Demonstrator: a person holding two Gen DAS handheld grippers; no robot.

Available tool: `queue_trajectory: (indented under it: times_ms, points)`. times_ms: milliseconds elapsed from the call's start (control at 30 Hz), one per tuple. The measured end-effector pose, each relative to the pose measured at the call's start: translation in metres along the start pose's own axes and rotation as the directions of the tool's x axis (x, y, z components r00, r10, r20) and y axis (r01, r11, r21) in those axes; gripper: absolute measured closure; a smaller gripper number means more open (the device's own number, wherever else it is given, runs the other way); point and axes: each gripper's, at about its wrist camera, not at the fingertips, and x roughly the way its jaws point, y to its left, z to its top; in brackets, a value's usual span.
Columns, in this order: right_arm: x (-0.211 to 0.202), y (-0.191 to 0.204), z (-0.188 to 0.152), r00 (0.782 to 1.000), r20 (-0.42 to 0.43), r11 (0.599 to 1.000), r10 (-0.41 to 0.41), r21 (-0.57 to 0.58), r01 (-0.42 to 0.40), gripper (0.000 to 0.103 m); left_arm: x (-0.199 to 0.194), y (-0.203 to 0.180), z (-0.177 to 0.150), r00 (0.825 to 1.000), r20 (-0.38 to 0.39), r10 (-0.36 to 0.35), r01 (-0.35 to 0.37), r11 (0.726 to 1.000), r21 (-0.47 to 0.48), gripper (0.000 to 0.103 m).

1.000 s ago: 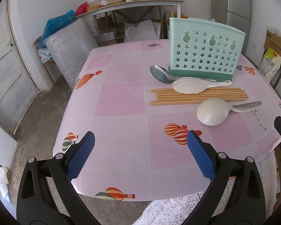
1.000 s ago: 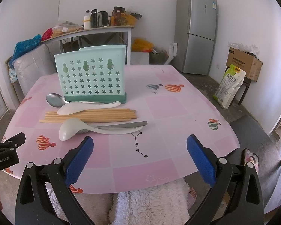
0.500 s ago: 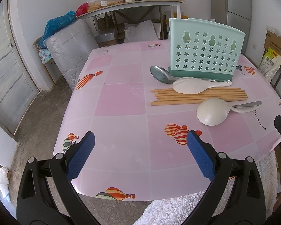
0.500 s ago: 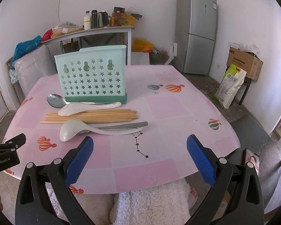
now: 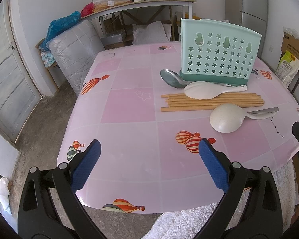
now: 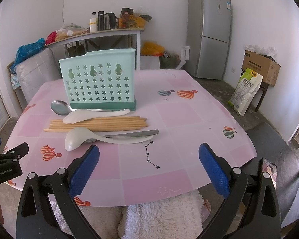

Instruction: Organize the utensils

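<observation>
Both the left gripper (image 5: 149, 155) and right gripper (image 6: 149, 160) hang over the near table edge, jaws wide apart, empty. Utensils lie piled before the mint star-punched plastic caddy (image 6: 98, 80): the white plastic ladle (image 6: 83, 137) overlaps a metal spoon handle (image 6: 137, 133), so grabbing one probably drags the other or scatters the wooden chopsticks (image 6: 101, 123).

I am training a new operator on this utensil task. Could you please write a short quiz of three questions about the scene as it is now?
1. True or false: the left gripper and the right gripper are both open and empty.
2. What lies between the two white spoons on the table?
3. The green holder is: A) lying flat, B) standing upright behind the utensils, C) held in a gripper.

Key
1. True.
2. A row of wooden chopsticks.
3. B.
</observation>
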Motion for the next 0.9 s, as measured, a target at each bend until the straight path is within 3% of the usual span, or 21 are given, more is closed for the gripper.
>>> queue_trajectory:
  times_ms: [567,700,900]
  points:
    - [0.009,0.000,-0.001,1.000,-0.021,1.000,0.011,0.016,-0.011,0.006,0.013,-0.003,0.005,1.000,-0.028,-0.010,0.010,1.000,0.027,0.009]
    - [0.018,-0.004,-0.003,0.999,-0.038,1.000,0.021,0.021,-0.020,0.006,0.018,-0.006,0.008,0.996,-0.029,-0.089,0.090,0.995,0.040,0.009]
    - [0.029,-0.010,-0.007,0.998,-0.058,0.999,0.027,0.028,-0.025,0.006,0.033,-0.010,0.013,0.952,-0.056,-0.300,0.301,0.954,0.009,0.009]
